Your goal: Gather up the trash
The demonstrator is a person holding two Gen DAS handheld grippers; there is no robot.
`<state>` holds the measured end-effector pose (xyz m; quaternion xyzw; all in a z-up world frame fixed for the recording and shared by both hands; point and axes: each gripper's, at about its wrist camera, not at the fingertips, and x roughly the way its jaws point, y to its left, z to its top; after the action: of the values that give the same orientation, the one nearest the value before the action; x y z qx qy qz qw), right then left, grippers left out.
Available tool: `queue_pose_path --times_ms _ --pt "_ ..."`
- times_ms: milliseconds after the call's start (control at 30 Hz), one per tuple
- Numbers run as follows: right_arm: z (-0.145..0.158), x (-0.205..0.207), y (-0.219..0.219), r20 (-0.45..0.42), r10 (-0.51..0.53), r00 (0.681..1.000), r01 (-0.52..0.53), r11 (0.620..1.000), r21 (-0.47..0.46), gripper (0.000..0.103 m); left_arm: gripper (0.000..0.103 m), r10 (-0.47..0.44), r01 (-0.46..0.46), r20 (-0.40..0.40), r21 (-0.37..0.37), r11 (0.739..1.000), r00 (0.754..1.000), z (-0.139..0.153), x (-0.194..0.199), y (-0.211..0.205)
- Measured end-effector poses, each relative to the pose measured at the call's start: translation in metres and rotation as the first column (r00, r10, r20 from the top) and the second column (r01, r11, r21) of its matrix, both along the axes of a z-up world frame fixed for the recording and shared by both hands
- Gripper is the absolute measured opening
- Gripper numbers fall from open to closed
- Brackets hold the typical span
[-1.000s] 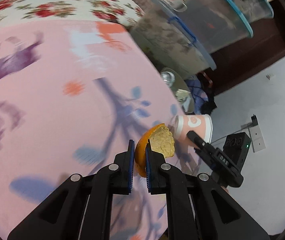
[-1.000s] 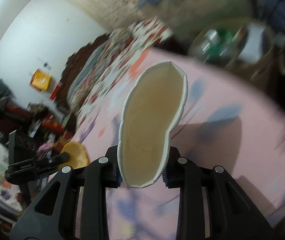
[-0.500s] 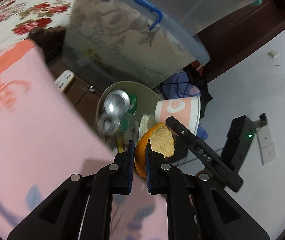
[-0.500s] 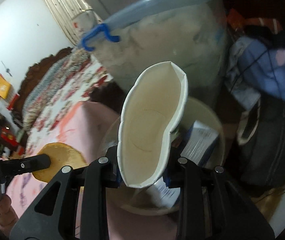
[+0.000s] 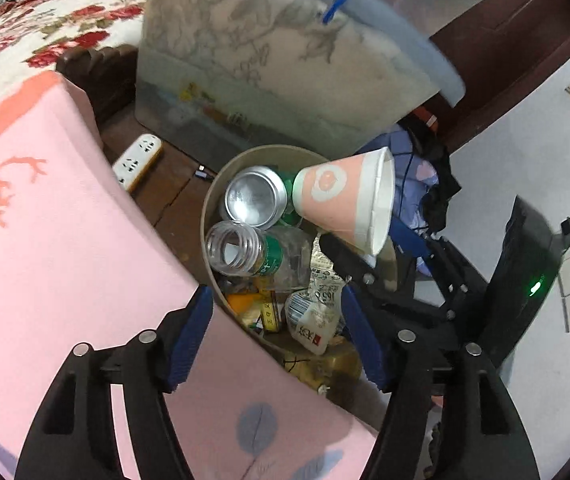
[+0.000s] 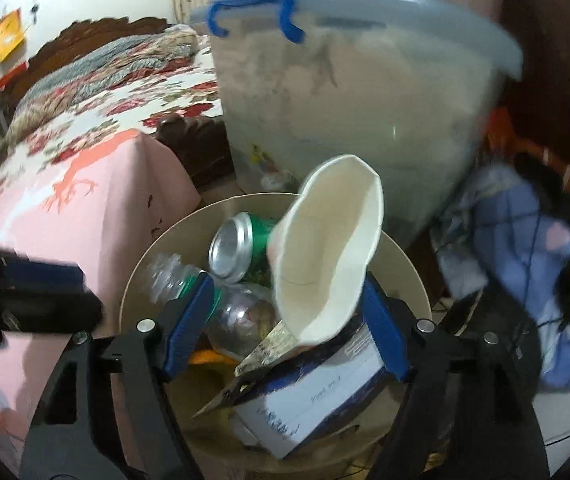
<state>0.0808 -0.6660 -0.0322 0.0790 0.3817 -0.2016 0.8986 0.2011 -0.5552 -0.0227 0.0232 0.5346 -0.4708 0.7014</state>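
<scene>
between the spread fingers of the left gripper (image 5: 275,332) sits only the open trash bin (image 5: 221,184), holding a can (image 5: 255,202), a clear bottle (image 5: 245,250) and wrappers. beyond its right finger, the right gripper (image 6: 285,326) is spread too, the paper cup (image 6: 325,256) tilted between its fingers, above the bin; contact unclear.

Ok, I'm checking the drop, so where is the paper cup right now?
In both wrist views the paper cup sits over the round trash bin, between the open right hand-held gripper fingers, beside the green can.
</scene>
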Motion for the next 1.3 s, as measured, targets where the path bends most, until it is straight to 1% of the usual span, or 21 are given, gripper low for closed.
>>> queue_pose_path --times_ms 133,267,367,433,467,600,700,800,900,967,1067,1167,1300 --pt "0.015 -0.021 0.022 0.040 0.014 0.999 -0.013 1.000 -0.028 0.075 0.066 0.002 -0.003 -0.004 -0.046 0.999 1.000 0.017 -0.009 0.024" --pt "0.029 -0.052 0.040 0.109 0.042 0.993 -0.046 0.998 0.037 0.075 0.070 -0.004 0.004 0.007 -0.077 0.997 1.000 0.033 -0.029 0.058" --pt "0.035 -0.083 0.052 0.159 0.016 0.987 -0.035 0.992 0.122 0.075 0.071 -0.020 0.020 0.003 -0.093 0.995 1.000 0.039 -0.045 0.082" --pt "0.039 -0.108 0.064 0.203 -0.016 0.979 -0.024 0.981 0.191 0.075 0.072 -0.030 0.031 0.015 -0.092 0.995 0.999 0.043 -0.057 0.097" --pt "0.042 -0.122 0.071 0.232 -0.034 0.972 -0.021 0.972 0.233 0.075 0.072 -0.033 0.035 0.032 -0.089 0.995 0.999 0.045 -0.065 0.107" --pt "0.047 -0.159 0.100 0.302 -0.099 0.948 -0.011 0.939 0.344 0.075 0.076 -0.014 0.022 0.122 -0.062 0.998 0.992 0.052 -0.088 0.140" --pt "0.046 -0.181 0.131 0.336 -0.161 0.928 0.001 0.902 0.432 0.075 0.079 0.000 0.011 0.186 -0.055 0.998 0.982 0.057 -0.108 0.168" --pt "0.042 -0.192 0.154 0.331 -0.216 0.919 0.029 0.872 0.488 0.075 0.080 0.009 0.001 0.254 -0.042 0.999 0.967 0.061 -0.128 0.194" --pt "0.040 -0.202 0.181 0.319 -0.257 0.912 0.048 0.840 0.540 0.075 0.086 0.025 -0.014 0.315 -0.036 0.999 0.949 0.065 -0.146 0.222" --pt "0.043 -0.206 0.198 0.315 -0.262 0.912 0.054 0.838 0.543 0.075 0.087 0.039 -0.027 0.340 -0.039 0.999 0.940 0.067 -0.155 0.240" --pt "0.051 -0.211 0.219 0.319 -0.257 0.912 0.055 0.848 0.527 0.077 0.088 0.062 -0.048 0.372 -0.045 0.998 0.926 0.071 -0.164 0.263" --pt "0.061 -0.216 0.239 0.330 -0.254 0.909 0.050 0.853 0.519 0.080 0.090 0.086 -0.071 0.411 -0.052 0.996 0.907 0.075 -0.174 0.284" --pt "0.072 -0.218 0.262 0.337 -0.251 0.907 0.051 0.862 0.504 0.084 0.094 0.113 -0.098 0.475 -0.056 0.994 0.873 0.081 -0.184 0.308"
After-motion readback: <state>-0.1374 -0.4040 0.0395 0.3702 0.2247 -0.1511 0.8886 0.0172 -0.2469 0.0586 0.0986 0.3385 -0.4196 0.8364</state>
